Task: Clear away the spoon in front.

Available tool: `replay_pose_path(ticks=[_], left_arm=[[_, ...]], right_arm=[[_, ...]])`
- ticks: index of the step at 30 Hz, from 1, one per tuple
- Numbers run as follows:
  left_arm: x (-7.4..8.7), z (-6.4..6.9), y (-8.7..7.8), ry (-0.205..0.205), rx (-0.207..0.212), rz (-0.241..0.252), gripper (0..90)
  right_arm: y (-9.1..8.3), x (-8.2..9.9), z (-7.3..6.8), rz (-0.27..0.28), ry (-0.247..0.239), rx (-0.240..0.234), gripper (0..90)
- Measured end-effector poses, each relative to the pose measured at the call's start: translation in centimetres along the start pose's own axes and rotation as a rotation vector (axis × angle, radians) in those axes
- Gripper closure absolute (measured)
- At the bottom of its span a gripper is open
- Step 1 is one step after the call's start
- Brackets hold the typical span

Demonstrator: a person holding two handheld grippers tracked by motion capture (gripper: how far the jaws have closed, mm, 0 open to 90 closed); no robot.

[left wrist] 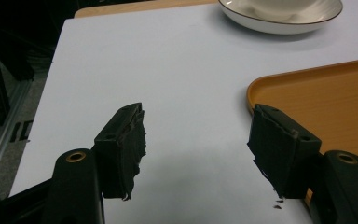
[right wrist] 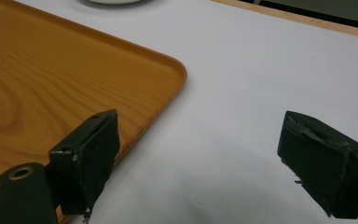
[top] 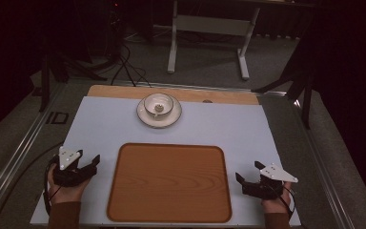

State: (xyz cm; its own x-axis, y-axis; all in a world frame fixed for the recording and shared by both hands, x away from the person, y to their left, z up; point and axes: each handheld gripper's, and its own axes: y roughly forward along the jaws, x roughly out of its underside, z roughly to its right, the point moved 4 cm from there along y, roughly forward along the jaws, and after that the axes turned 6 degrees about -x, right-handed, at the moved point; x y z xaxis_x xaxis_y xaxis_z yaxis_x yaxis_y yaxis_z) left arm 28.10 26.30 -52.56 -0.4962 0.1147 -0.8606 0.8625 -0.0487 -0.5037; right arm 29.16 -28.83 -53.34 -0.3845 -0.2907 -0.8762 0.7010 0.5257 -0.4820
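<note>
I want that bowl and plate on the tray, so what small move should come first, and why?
Probably reach the left gripper forward toward the plate under the bowl. Both grippers sit open and empty beside the wooden tray, the right gripper on its other side, and the plate lies beyond the tray's far edge, slightly toward the left.

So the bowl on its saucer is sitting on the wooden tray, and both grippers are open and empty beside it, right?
Not quite. The bowl on its saucer sits on the pale table mat beyond the wooden tray, as the high view shows. The rest holds: the left gripper and right gripper are open and empty on either side of the tray.
</note>
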Motion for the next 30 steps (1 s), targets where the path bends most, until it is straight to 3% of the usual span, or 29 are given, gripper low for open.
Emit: replay_pose_path(ticks=[10,12,21,30], left_arm=[[-0.1,0.0,0.9,-0.025,0.02,-0.013,35.6],[-0.2,0.2,0.9,-0.05,0.043,0.001,35.9],[-0.9,0.9,0.8,-0.016,0.055,0.014,37.3],[-3.3,1.3,0.6,0.01,0.088,0.038,43.1]], right_arm=[[1.1,-0.6,-0.5,0.009,-0.021,-0.008,13.7],[1.0,-0.5,-0.4,0.007,-0.022,-0.004,13.6],[1.0,-0.2,-0.3,-0.007,-0.027,0.003,13.8],[0.9,-0.1,-0.3,-0.006,-0.029,0.006,13.8]])
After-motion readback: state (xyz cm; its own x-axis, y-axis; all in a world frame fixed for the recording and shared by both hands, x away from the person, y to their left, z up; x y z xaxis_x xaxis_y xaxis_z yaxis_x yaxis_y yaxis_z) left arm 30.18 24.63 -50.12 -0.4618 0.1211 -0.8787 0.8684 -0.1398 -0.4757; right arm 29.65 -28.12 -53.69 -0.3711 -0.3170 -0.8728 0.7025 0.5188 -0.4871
